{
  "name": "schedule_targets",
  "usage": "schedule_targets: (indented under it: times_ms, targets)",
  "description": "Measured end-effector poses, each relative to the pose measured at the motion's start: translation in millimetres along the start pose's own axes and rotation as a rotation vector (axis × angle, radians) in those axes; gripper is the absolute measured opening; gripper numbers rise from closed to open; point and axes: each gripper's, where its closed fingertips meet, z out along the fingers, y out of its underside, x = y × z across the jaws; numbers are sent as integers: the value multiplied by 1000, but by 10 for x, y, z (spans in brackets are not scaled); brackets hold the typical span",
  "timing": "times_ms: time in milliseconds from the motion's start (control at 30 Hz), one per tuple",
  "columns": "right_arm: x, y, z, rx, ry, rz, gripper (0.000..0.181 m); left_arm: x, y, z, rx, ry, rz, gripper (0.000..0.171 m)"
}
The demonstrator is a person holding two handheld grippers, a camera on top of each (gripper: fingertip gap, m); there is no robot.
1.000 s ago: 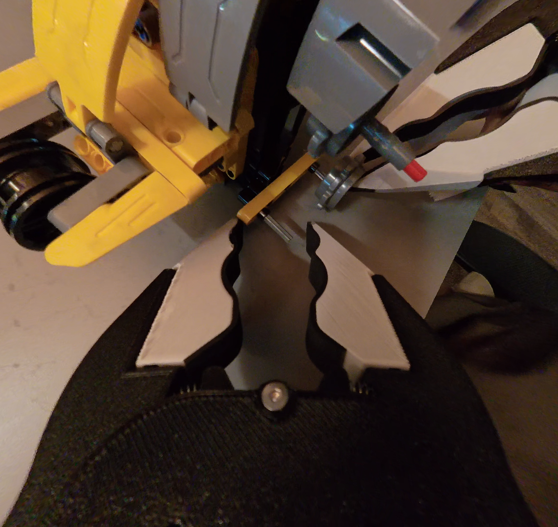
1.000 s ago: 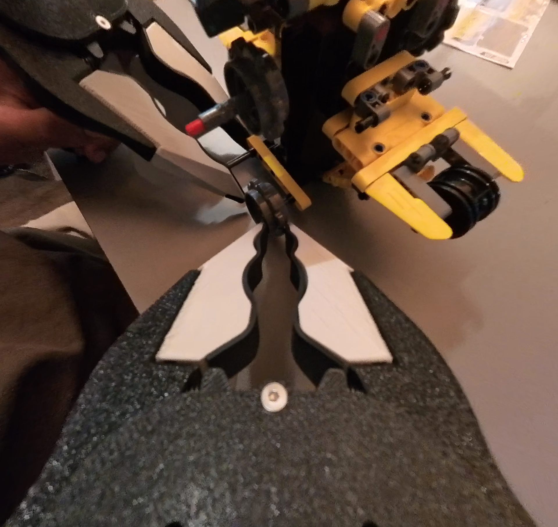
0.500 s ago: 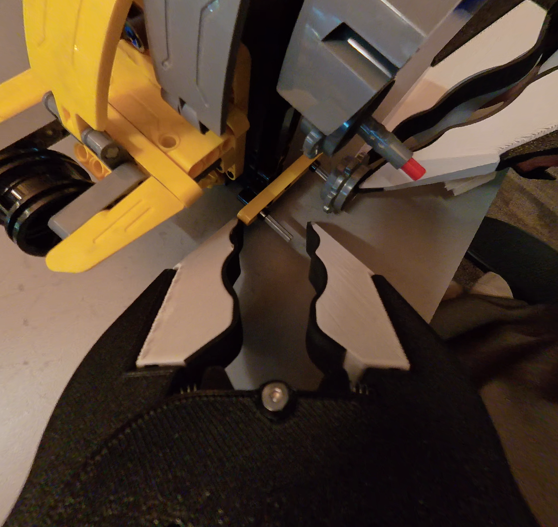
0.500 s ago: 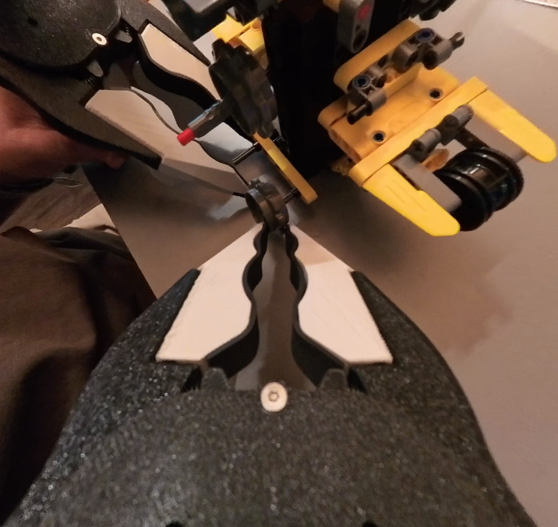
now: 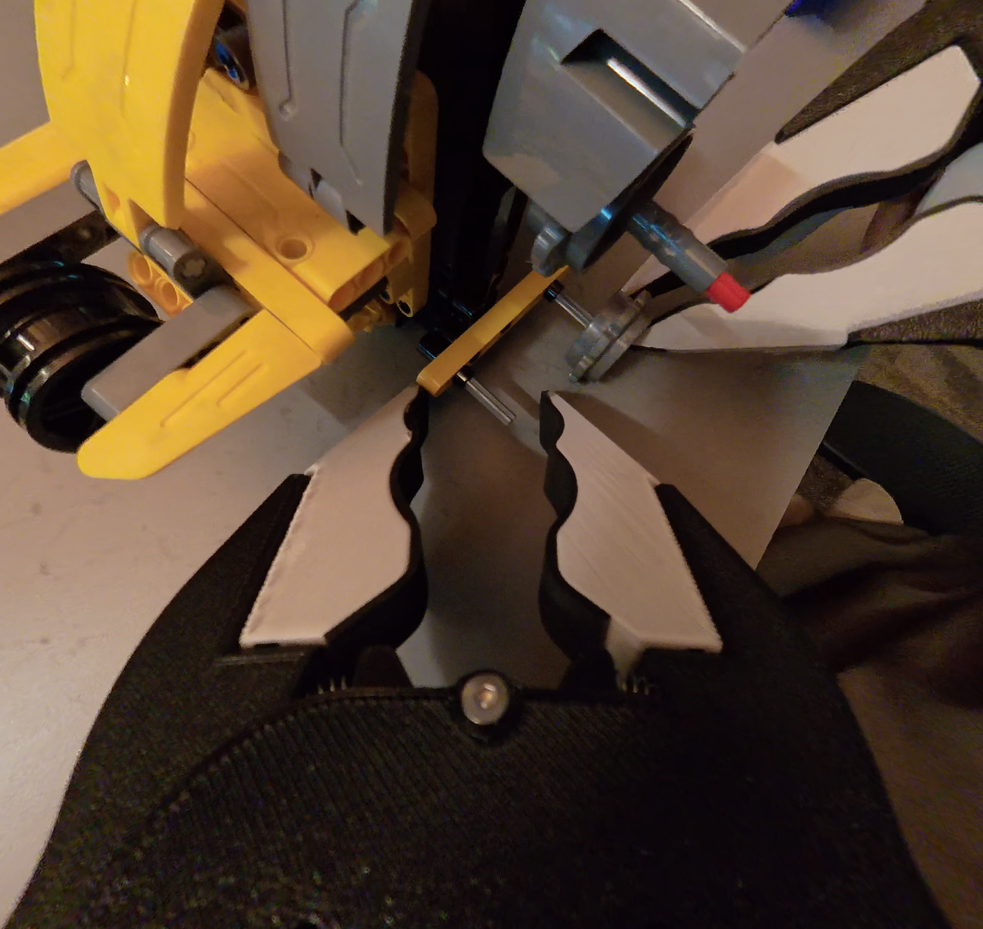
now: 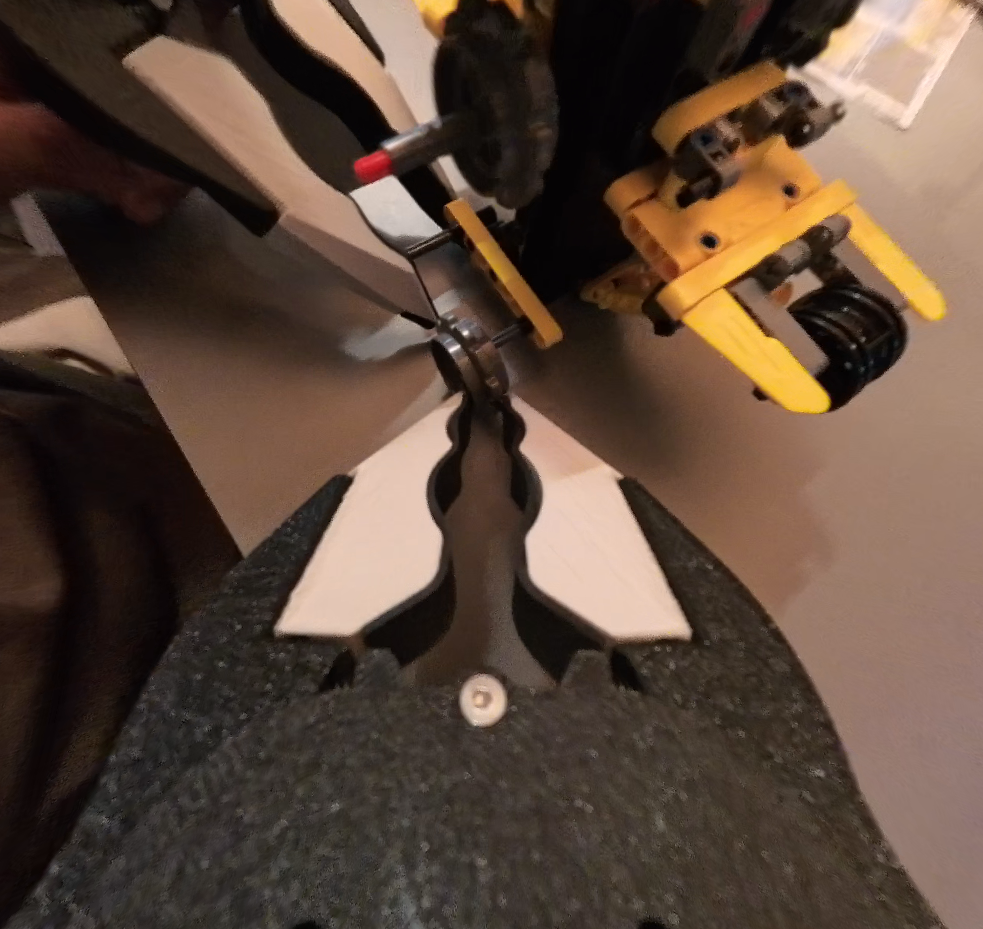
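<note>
A yellow, grey and black brick-built vehicle model (image 5: pixel 266 243) stands on the grey table (image 5: pixel 80 557); it also shows in the right wrist view (image 6: pixel 718 222). A thin yellow beam (image 5: pixel 484 334) with two thin dark axles juts from its base. My left gripper (image 5: pixel 484 403) is open and empty, with its tips just short of the beam and one axle (image 5: pixel 486 395). My right gripper (image 6: pixel 484 406) is shut on a small grey round disc (image 6: pixel 471 358), held at the end of the other axle (image 6: pixel 510 331). The disc also shows in the left wrist view (image 5: pixel 606 337).
A grey axle with a red tip (image 6: pixel 372 166) sticks out of the model above the disc. A black wheel (image 6: pixel 851 339) sits between yellow prongs. A printed sheet (image 6: pixel 893 57) lies at the far right. The table edge and a person's dark clothing (image 6: pixel 80 531) are at the left. The right tips stand about 9 cm off the black wheel (image 6: pixel 851 339).
The right wrist view has drawn closer to the model and tilted, and is now blurred. The disc stays at the axle end. The left gripper has hardly moved.
</note>
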Motion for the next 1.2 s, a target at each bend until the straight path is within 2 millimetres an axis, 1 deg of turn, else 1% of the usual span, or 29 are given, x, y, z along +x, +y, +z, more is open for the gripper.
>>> schedule_targets:
  times_ms: [167, 300, 433, 600, 900, 1200]
  targets:
    - [-23, -30, -17, 41, 139, -218, 11, 4, 2, -1, 0, 1, 0, 41]
    - [-30, -65, -39, 77, 202, -297, 10, 9, -2, -4, 3, 18, -15, 41]
    - [-23, -122, -115, 136, 234, -314, 10, 11, -6, -9, 6, 35, -33, 41]
    - [-71, -138, -137, 161, 231, -355, 10, 15, -6, -12, 7, 44, -40, 42]
    - [-14, -103, -73, 122, 254, -396, 10, 12, -8, -16, 10, 56, -59, 41]
    - [22, -76, -31, 93, 224, -349, 10, 9, -16, -23, 15, 83, -88, 40]
